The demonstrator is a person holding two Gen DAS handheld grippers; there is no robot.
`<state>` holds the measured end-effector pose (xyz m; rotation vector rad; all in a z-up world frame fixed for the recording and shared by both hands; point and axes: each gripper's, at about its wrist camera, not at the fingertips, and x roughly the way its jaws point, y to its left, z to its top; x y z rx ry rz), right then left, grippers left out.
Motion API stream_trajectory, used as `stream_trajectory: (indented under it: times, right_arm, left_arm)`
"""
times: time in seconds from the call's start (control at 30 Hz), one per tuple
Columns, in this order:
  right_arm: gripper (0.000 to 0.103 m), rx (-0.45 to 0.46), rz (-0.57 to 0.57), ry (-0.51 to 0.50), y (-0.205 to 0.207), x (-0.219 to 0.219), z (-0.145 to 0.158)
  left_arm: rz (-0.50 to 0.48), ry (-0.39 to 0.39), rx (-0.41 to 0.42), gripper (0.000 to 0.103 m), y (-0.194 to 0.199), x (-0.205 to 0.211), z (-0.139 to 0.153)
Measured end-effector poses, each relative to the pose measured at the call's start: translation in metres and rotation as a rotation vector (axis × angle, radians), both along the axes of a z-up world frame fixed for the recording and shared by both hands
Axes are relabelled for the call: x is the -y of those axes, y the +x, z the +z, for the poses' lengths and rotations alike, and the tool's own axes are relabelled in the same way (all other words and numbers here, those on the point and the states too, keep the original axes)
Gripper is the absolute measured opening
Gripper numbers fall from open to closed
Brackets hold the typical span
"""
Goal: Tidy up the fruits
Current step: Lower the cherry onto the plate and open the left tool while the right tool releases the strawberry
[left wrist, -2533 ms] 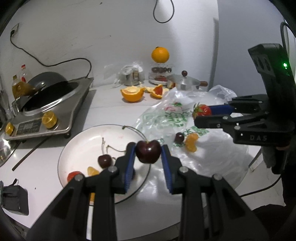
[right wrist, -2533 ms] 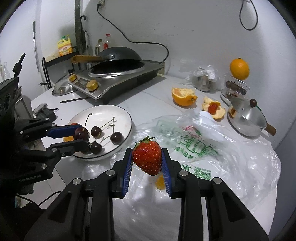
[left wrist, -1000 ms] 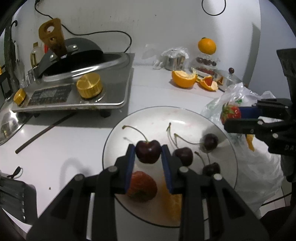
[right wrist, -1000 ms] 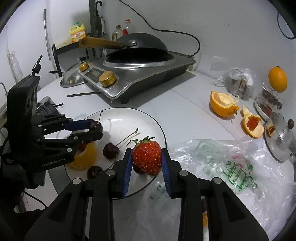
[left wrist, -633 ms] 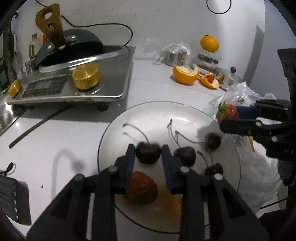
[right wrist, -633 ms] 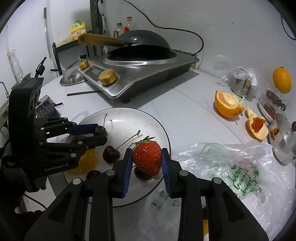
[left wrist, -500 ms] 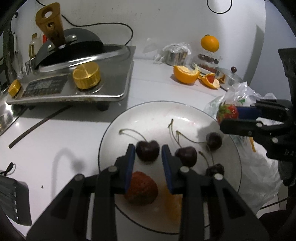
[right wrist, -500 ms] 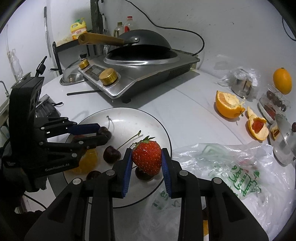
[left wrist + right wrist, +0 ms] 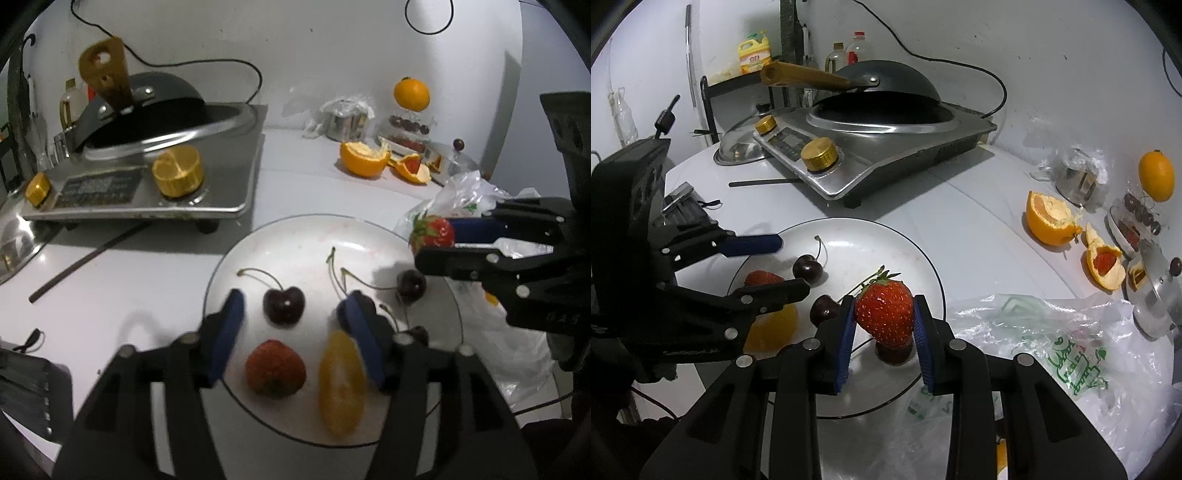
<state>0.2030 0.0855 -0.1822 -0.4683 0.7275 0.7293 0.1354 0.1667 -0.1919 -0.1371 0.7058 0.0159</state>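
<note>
A white plate point(image 9: 295, 236) point(image 9: 849, 236) holds several dark cherries, a strawberry point(image 9: 275, 368) and an orange segment point(image 9: 341, 384). My left gripper point(image 9: 291, 314) hangs low over the plate with its jaws opening. A stemmed cherry point(image 9: 283, 305) point(image 9: 808, 268) lies on the plate between the blue pads, touching neither. My right gripper point(image 9: 884, 315) is shut on a red strawberry point(image 9: 884, 314) point(image 9: 433, 232) above the plate's right rim. Another cherry point(image 9: 893, 352) lies right under that strawberry.
An induction cooker point(image 9: 147, 181) with a black wok point(image 9: 882, 99) stands behind the plate. A crumpled plastic bag point(image 9: 1067, 354) lies right of the plate. A half-peeled orange point(image 9: 364, 158), peel pieces, a whole orange point(image 9: 411, 94) and a small lidded pot point(image 9: 1160, 291) sit further back.
My left gripper sank to the plate with the cherry, then its jaws spread and the cherry now rests free on the plate. The right gripper stayed put, still holding the strawberry.
</note>
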Motion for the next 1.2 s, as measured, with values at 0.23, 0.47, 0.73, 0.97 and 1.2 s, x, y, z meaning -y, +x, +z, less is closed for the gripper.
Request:
stream_trajectory:
  times: [0.23,0.47,0.73,0.97,1.2]
  right_arm:
    - [0.032,0.019,0.003,0.002,-0.002,-0.007,0.006]
    - [0.032,0.021,0.015,0.012,0.0,-0.02,0.008]
    - [0.032,0.006,0.024,0.009,0.01,-0.034,0.0]
    - [0.032,-0.021,0.034,0.005,0.02,-0.046,-0.012]
    - [0.032,-0.049,0.043,-0.009,0.029,-0.057,-0.024]
  left_arm:
    - [0.056,0.004,0.025,0.071,-0.013,-0.01,0.01]
    - [0.077,-0.003,0.029,0.072,-0.021,-0.018,0.013]
    - [0.11,-0.005,0.018,0.072,-0.022,-0.03,0.008]
    - [0.127,-0.014,0.004,0.072,-0.019,-0.04,0.001]
    - [0.138,-0.024,-0.005,0.072,-0.02,-0.046,-0.006]
